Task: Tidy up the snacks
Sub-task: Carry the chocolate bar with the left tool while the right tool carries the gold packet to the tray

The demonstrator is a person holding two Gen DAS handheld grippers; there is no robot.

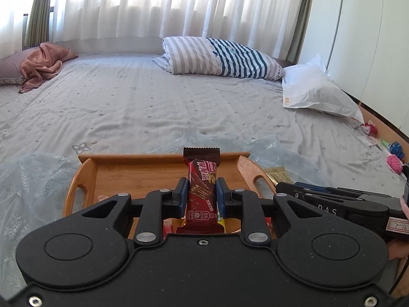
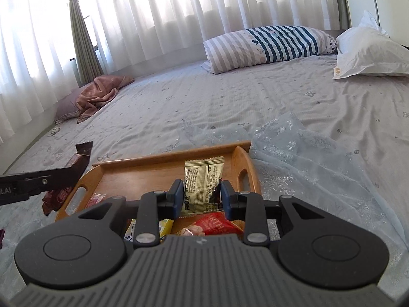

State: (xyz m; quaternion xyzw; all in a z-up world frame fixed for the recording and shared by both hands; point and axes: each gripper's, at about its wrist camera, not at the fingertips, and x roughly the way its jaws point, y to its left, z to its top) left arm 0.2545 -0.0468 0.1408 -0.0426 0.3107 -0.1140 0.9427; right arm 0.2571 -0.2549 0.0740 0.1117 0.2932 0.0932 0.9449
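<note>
Gripping red snack bar [image 1: 200, 192] upright, left claw [image 1: 200, 192], right claw [image 2: 202, 195] clamped on gold packet [image 2: 202, 186]

The snack bar [image 1: 200, 189] at centre frame is dark red with a brown crimped top. The packet [image 2: 202, 186] is pale gold with black print. The tray [image 1: 143, 172] is honey-orange wood. In the upper right, a pillow [image 1: 225, 57] carries grey and navy stripes.

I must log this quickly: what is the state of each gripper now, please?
Left gripper: closed, holding the red snack bar.
Right gripper: closed, holding the gold snack packet.
</note>
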